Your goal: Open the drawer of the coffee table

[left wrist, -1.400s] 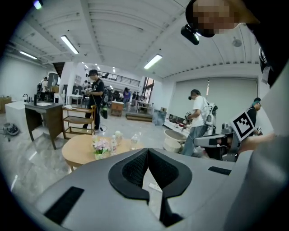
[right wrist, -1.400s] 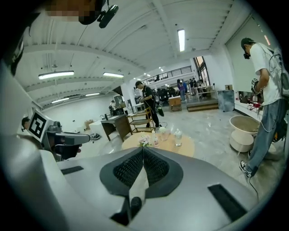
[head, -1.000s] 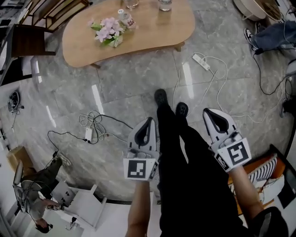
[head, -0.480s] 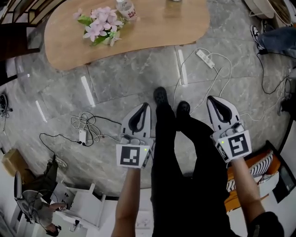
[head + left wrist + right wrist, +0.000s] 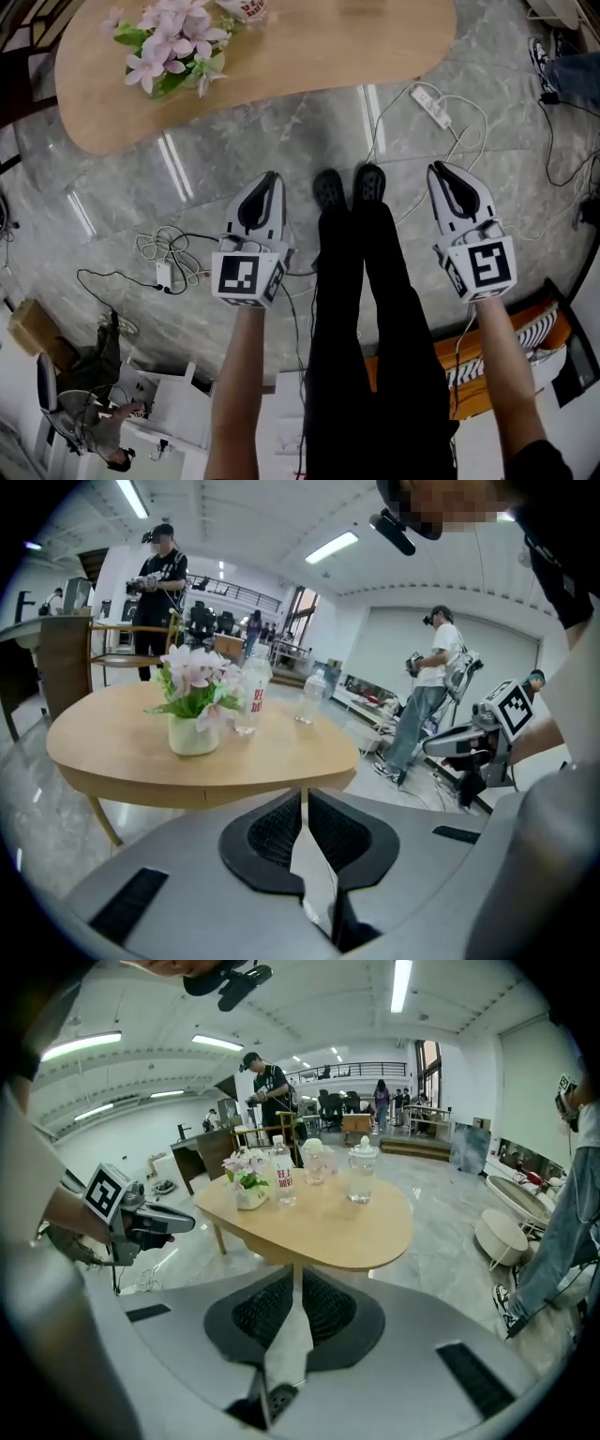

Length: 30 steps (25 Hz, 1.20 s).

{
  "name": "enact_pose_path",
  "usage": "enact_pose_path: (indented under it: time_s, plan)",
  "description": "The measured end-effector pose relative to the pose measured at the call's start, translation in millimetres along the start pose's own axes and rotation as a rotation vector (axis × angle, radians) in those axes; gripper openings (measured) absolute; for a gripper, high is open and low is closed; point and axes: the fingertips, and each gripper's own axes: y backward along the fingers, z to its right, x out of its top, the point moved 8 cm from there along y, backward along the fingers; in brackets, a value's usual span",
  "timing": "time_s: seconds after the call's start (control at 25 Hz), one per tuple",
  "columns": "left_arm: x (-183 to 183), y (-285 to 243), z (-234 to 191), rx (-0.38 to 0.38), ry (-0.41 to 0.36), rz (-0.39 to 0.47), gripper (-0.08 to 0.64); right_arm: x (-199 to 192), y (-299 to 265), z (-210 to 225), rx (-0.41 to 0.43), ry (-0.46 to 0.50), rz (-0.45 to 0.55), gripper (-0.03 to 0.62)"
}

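Both my tongs are pinched tight with nothing in them: the left gripper (image 5: 265,183) and the right gripper (image 5: 444,173) hang either side of my legs, well short of the coffee table (image 5: 309,66), which stands on the far side of my shoes (image 5: 328,190). I am only on the approach, so the grip comes later.

The drawer itself I cannot pick out for certain. From the left gripper view a faint upright seam shows in the apron (image 5: 253,794) under the tabletop's near edge, and I judge that to be one side of its front. No handle shows.

To do this well I should get lower, so the tongs meet the apron level rather than from above, and spread one pair of jaws before they arrive. Then I would take the lower lip of the front and draw it straight towards me, so it does not jam.

The vase of flowers (image 5: 169,47) and the bottle (image 5: 248,700) stand on top, so a jerk could topple them. The other tongs could steady the tabletop. The cables (image 5: 173,253) on the floor to my left want careful footing.
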Motion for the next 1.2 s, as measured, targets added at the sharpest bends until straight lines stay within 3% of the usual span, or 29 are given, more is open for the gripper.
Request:
enact_pose_path:
  time_s: [0.2,0.4,0.48,0.72,0.88,1.2]
  plan:
    - [-23,-45,-19,-0.013,0.007,-0.027,0.037,-22,-44,25,0.017,0.024,-0.022,0.014]
    - [-40,-78,-47,0.006,0.128,-0.028,0.137,-46,-91,44,0.045,0.067,-0.084,0.028]
    - [-43,-88,-61,0.029,0.119,-0.037,0.177,-54,-108,52,0.038,0.062,-0.115,0.106]
    - [-57,-117,-99,0.107,0.086,-0.061,0.282,-68,-142,68,-0.004,0.054,-0.154,0.224]
    - [-64,-135,-116,0.143,0.115,-0.029,0.355,-69,-160,72,-0.026,0.045,-0.136,0.247]
    - [-67,-160,-134,0.220,0.038,-0.051,0.482,-79,-191,97,-0.119,0.077,-0.152,0.275]
